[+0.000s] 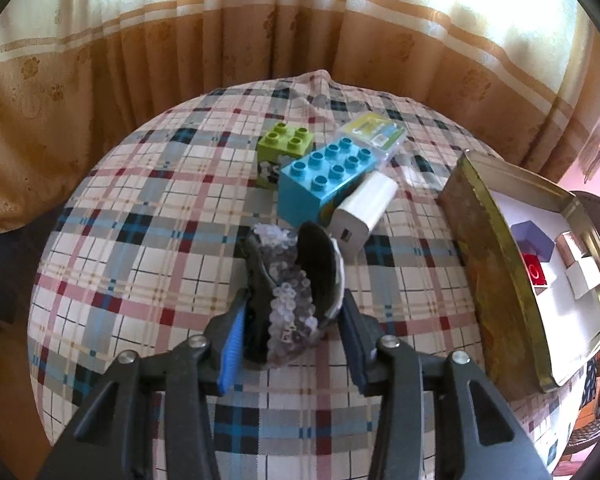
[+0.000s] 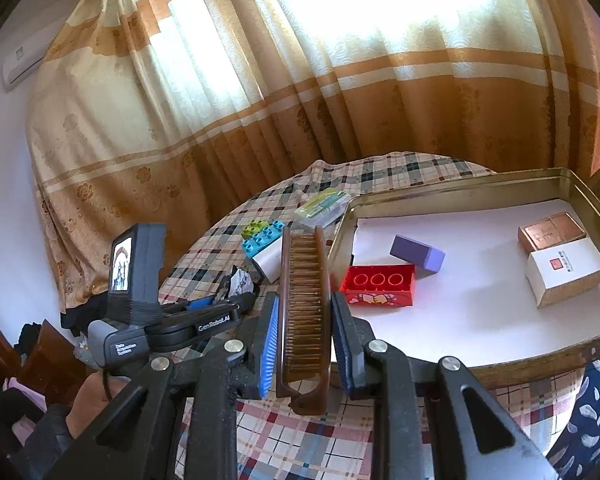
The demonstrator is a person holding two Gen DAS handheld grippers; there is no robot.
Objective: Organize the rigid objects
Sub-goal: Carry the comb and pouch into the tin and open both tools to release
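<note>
My left gripper (image 1: 290,320) is shut on a dark hair clip (image 1: 288,280) with clear beads, held just above the plaid tablecloth. Ahead of it lie a white charger (image 1: 362,210), a blue brick (image 1: 322,178), a green brick (image 1: 286,148) and a clear plastic case (image 1: 376,134). My right gripper (image 2: 304,332) is shut on a brown comb (image 2: 304,308), held upright to the left of the tin tray (image 2: 440,196). The left gripper (image 2: 204,318) shows at the left of the right wrist view.
The tray (image 1: 488,264) holds a red brick (image 2: 378,286), a purple block (image 2: 418,254), a copper box (image 2: 552,230) and a white box (image 2: 566,272) on white paper. Curtains hang behind the round table (image 1: 140,264).
</note>
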